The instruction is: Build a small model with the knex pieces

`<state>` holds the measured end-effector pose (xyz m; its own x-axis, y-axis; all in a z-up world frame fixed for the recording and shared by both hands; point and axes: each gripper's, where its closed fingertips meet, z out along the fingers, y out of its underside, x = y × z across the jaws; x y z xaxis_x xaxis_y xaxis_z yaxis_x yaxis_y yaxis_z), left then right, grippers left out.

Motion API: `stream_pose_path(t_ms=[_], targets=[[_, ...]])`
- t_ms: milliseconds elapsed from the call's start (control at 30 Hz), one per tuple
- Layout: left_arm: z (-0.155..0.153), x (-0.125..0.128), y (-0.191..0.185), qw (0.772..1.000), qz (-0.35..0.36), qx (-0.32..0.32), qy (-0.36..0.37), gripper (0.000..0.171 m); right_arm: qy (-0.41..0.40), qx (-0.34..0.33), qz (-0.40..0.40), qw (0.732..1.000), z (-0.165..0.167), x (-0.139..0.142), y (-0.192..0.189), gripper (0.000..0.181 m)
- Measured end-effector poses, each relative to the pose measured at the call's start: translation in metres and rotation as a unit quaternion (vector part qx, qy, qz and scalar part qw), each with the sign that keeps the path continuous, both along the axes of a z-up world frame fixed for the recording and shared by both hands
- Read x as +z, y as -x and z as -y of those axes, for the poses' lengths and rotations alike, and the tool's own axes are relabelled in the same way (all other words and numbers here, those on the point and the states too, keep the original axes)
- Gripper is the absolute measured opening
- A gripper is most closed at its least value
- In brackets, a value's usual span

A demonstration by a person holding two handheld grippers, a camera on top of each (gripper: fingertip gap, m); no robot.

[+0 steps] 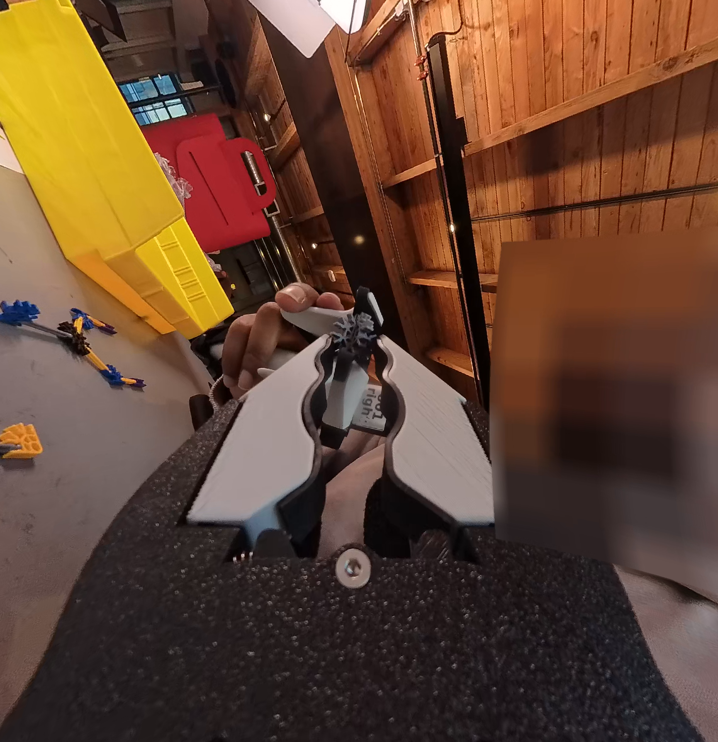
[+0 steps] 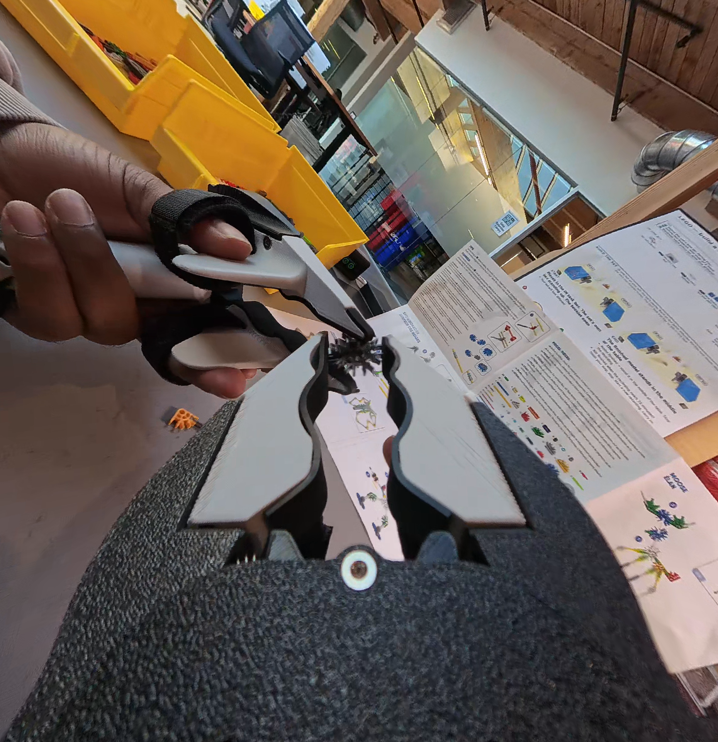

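A small grey and black snowflake-shaped connector (image 1: 355,327) sits between the tips of my left gripper (image 1: 354,343), whose jaws are closed onto its sides. My right gripper, held in a hand (image 1: 249,345), reaches in from the far side and pinches the same piece from above and below. In the right wrist view the connector (image 2: 355,355) spans the gap at the tips of my right gripper (image 2: 353,345) and touches both. The left gripper (image 2: 357,333), held in a hand (image 2: 68,249), comes in from the left onto the piece. Both are held above the table.
Yellow bins (image 1: 88,160) stand at the table's far left and also show in the right wrist view (image 2: 212,120). A blue, yellow and black rod assembly (image 1: 80,341) and an orange connector (image 1: 20,441) lie on the grey table. Printed instruction sheets (image 2: 550,361) lie to the right.
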<state>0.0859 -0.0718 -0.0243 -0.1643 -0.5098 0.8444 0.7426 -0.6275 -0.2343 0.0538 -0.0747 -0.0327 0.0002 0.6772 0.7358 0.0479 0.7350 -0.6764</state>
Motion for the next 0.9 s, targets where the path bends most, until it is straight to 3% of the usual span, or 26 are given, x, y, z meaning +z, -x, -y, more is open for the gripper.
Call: stream_pose_path(t_ms=[33, 367, 667, 900], targets=[[0.0, 0.0, 0.0, 1.0, 0.0, -0.001, 0.001, 0.019, 0.002, 0.002, 0.002, 1.0, 0.0, -0.001, 0.0, 0.024], [-0.002, -0.004, 0.0, 1.0, -0.021, 0.005, 0.002, 0.02, 0.041, 0.005, 0.014, 0.999, -0.001, -0.005, 0.001, 0.022], [0.0, -0.007, -0.002, 0.969, -0.229, 0.073, -0.062, 0.022, 0.037, 0.004, -0.018, 0.999, -0.003, 0.0, -0.001, 0.023], [0.0, -0.015, -0.003, 0.957, -0.272, 0.073, -0.065, 0.021, 0.028, 0.005, -0.011, 1.0, -0.002, -0.007, -0.001, 0.023]])
